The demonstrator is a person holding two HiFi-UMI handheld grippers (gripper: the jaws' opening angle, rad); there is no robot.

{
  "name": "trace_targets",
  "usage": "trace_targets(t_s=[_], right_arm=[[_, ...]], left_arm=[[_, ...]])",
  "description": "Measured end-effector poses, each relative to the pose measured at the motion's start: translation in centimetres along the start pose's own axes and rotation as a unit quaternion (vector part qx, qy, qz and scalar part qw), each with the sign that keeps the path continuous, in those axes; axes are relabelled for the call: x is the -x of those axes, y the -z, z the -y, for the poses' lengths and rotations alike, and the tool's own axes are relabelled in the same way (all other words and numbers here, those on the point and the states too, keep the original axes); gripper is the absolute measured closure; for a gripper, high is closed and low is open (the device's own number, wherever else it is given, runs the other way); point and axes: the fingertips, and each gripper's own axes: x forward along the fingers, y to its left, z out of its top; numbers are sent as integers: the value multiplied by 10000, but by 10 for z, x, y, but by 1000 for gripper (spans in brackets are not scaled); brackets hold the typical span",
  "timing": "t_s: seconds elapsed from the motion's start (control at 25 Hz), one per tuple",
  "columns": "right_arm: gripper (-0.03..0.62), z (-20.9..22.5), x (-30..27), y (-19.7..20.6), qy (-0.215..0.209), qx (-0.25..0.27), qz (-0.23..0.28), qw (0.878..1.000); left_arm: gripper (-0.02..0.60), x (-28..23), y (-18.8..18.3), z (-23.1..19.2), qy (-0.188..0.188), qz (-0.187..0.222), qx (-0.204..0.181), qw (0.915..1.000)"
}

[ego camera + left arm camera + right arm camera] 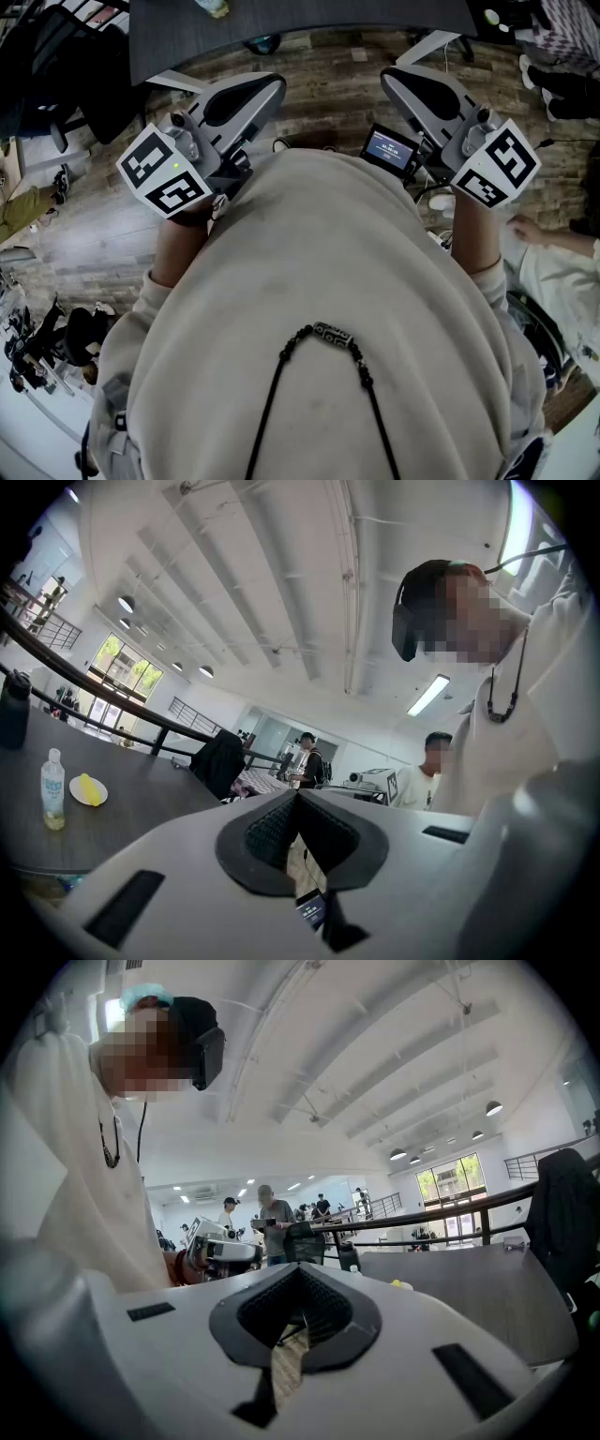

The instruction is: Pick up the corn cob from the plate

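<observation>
The yellow corn cob [90,787] lies on a small white plate [98,798] on the dark table, far off at the left of the left gripper view. In the head view the plate [492,17] is a small pale spot at the table's far right. Both grippers are held close to my chest, away from the table. The left gripper [272,89] and the right gripper [394,84] point inward at each other. The left gripper [298,794] has its jaws together with nothing between them, and so does the right gripper [300,1269].
A clear bottle [52,789] with a yellow drink stands on the dark table [328,19] beside the plate. A dark flask [13,710] stands further left. A small screen [389,150] hangs between the grippers. Chairs, a railing and several people stand around, over a wood floor.
</observation>
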Motion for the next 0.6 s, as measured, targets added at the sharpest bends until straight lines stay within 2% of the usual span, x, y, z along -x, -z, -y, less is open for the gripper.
trace_targets(t_s=[0.28,0.6], right_arm=[[580,-2,-5,-6,-48,59,3,10000],[579,4,-1,-12,-64,-332,210,9992]], left_arm=[[578,0,-3,1,13,-27,-61,10000],[580,0,-5,2,-15,7,-72,10000]])
